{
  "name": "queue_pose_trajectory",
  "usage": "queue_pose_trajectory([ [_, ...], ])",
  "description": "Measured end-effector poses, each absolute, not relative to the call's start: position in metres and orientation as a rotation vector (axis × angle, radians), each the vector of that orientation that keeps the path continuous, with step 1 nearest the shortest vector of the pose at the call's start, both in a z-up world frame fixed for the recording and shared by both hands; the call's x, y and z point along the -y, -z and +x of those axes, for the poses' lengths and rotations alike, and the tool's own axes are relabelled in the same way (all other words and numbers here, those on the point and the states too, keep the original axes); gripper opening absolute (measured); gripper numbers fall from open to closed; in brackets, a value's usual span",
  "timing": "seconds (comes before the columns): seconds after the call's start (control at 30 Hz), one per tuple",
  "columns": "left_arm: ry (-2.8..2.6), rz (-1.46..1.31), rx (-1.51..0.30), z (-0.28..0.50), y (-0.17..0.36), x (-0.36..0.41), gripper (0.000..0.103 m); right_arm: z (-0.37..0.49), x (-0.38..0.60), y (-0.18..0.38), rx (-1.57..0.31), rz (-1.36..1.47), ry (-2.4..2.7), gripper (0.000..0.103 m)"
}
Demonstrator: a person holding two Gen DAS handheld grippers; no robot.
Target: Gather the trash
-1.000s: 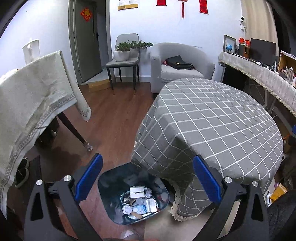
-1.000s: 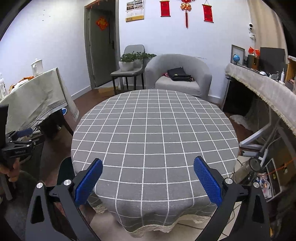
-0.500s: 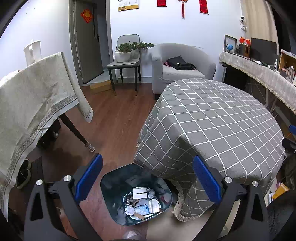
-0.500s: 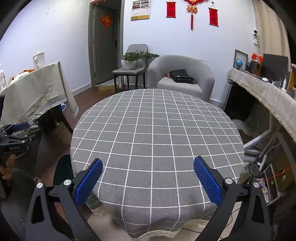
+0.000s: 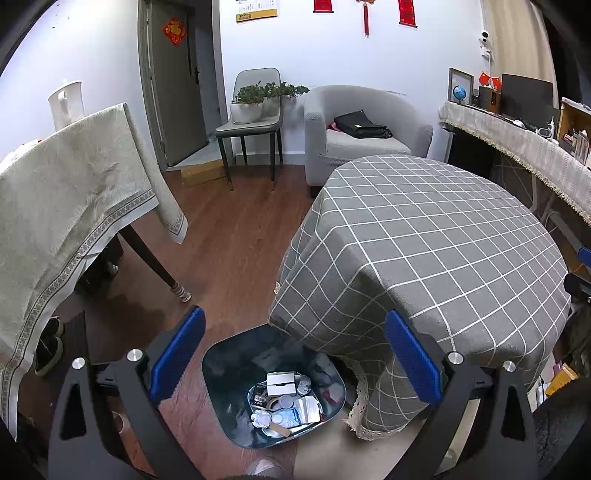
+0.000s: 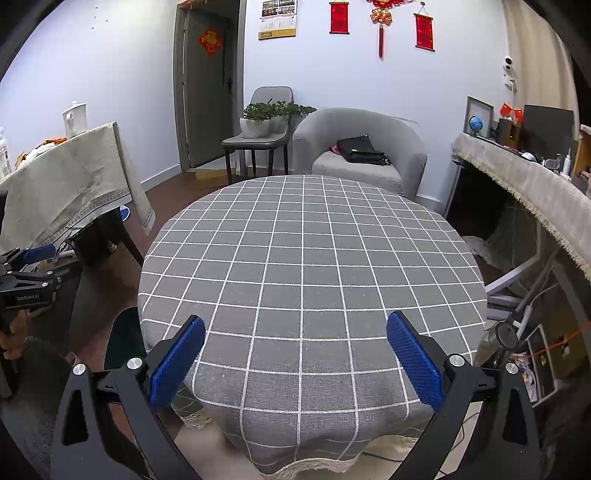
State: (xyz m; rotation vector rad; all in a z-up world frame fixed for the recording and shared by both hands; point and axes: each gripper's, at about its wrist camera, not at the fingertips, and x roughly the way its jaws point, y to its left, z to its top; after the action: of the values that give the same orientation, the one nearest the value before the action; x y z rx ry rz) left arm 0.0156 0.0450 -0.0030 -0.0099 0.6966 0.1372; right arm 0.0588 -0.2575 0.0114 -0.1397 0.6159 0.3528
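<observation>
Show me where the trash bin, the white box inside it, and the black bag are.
trash bin (image 5: pixel 221 373), left wrist view, inner left wall.
white box (image 5: pixel 281 384), left wrist view, its top face.
black bag (image 6: pixel 360 149), right wrist view, its middle.

Trash bin (image 5: pixel 236 398) far corner is tucked under the overhanging checked tablecloth (image 5: pixel 424 258); in the right wrist view only a dark sliver of the bin (image 6: pixel 123 339) shows beside the cloth. Trash (image 5: pixel 284 400) inside is a jumble: a white box and crumpled paper are readable, the rest too small to name. Table legs are hidden by the cloth. The left gripper (image 6: pixel 27 273) is cut by the frame edge in the right view, its jaw state unreadable there. Shoes (image 5: pixel 46 343) are half under the beige cloth (image 5: pixel 55 192). Shelf clutter (image 5: pixel 572 129) is too small to identify, and the wall calendar (image 6: pixel 277 18) text is illegible.
</observation>
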Motion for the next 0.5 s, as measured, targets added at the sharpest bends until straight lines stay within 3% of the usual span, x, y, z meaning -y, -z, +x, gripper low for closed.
queue_pose_trajectory([
  [0.5, -0.134, 0.004, -0.702, 0.0160, 0.0056, -0.0403, 0.099, 0.0597, 0.2562, -0.0109, -0.621, -0.147, -0.351, 0.099],
])
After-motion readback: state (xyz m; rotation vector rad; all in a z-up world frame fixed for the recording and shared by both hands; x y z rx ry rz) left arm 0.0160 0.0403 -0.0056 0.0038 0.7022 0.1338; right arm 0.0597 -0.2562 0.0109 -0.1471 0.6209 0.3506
